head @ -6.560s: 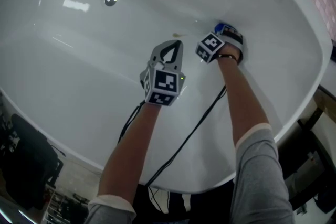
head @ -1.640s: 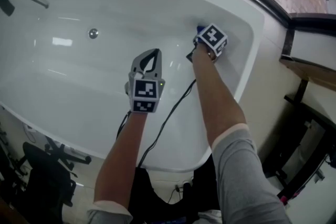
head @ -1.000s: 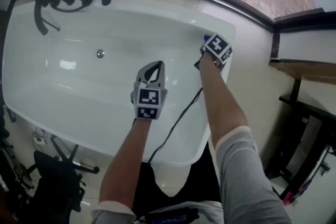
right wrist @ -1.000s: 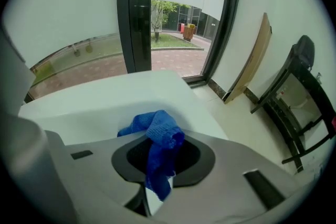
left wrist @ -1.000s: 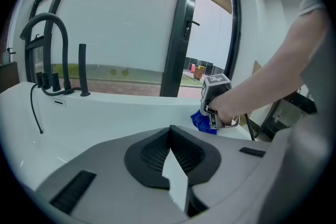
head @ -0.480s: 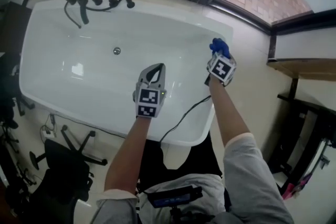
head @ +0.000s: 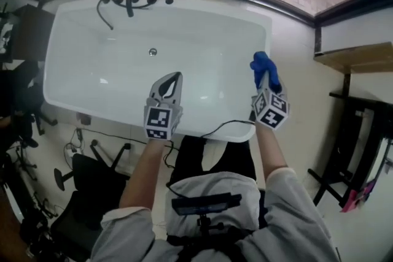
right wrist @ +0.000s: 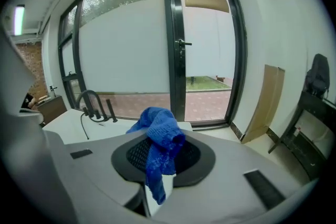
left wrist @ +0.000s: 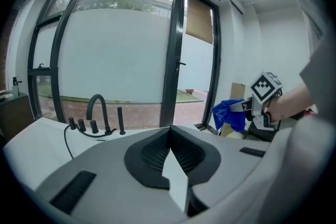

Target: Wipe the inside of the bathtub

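Bathtub (head: 202, 64) well below both grippers, wiping apparently paused or finished, left gripper (head: 172, 78) closed on nothing, right gripper (head: 264, 84) clamped on a blue cloth (head: 260, 63) over the tub's right end; if more remains, needs lowering the cloth onto the inner wall.

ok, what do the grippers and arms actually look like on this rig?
The left gripper and right gripper are both light grey shells that taper to a point. The fingers are lined with black mesh-textured pads. Each gripper carries a marker cube printed with black-and-white squares. A thin black cable trails from them. The person wears grey sleeves with pale cuffs.
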The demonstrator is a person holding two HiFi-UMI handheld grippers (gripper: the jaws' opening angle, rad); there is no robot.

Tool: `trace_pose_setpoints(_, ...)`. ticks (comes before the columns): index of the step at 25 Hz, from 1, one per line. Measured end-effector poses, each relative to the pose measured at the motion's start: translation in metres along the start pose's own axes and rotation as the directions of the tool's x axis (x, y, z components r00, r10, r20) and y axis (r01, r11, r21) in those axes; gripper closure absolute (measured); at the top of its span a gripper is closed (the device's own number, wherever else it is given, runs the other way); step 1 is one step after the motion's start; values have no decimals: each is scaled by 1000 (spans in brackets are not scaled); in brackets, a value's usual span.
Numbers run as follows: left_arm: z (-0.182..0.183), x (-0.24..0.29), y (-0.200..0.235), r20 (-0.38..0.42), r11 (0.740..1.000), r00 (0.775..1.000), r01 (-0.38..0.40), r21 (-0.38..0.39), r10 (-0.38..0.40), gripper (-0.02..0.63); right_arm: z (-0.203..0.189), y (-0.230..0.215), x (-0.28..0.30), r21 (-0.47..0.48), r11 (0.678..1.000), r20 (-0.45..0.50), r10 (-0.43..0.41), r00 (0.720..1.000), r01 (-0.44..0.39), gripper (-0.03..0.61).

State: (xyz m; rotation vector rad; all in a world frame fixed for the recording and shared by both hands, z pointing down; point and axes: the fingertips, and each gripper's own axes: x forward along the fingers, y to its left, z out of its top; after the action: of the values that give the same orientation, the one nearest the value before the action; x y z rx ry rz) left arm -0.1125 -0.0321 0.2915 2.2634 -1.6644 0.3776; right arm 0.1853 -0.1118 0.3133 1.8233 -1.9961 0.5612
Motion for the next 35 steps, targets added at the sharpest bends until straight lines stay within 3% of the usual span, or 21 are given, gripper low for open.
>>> trace_pose_setpoints(7, 16, -73, -16, 4, 999, 1000, 7, 52, -7, 609, 8, 16, -91, -19, 995, 64, 97, 993, -96, 512)
trace_pose_setpoints(14, 17, -119, -33, 26, 996, 999, -35, 79, 33, 609, -24, 5, -152, 34, 988, 73, 149, 986, -152, 512)
trace_pose_setpoints(25, 16, -215, -88, 74, 993, 995, -72, 94, 65, 609, -56, -15, -259, 6, 978, 81, 205, 975, -206, 512)
trace_pose_setpoints(35, 26, -285, -47, 84, 987, 989, -133, 94, 125, 609, -69, 40, -297, 2, 962, 69, 273, 959, -274, 512)
